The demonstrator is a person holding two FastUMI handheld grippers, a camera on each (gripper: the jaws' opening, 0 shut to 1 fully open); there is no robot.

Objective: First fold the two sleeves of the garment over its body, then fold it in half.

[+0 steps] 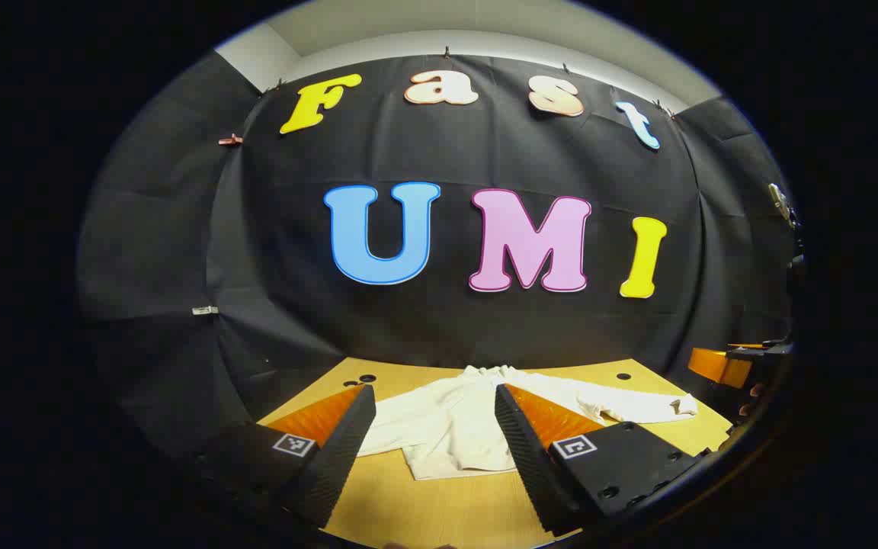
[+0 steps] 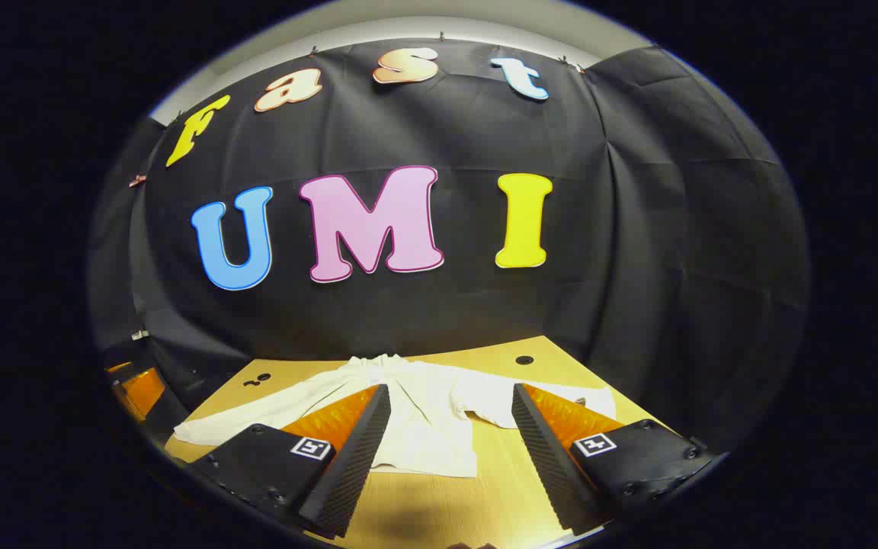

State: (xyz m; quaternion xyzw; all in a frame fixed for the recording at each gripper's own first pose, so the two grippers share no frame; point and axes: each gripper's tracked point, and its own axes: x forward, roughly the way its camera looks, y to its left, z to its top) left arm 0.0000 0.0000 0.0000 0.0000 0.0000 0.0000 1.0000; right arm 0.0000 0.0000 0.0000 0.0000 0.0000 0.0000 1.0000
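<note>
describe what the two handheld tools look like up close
The left tool and the right tool look alike: two long wedge-shaped fingers with ribbed inner faces, on dark blocks with screw holes, each carrying a small square black-and-white marker.

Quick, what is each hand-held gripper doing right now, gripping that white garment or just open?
Left hand-held gripper: open, holding nothing, above the table short of the white garment.
Right hand-held gripper: open, holding nothing.
</note>
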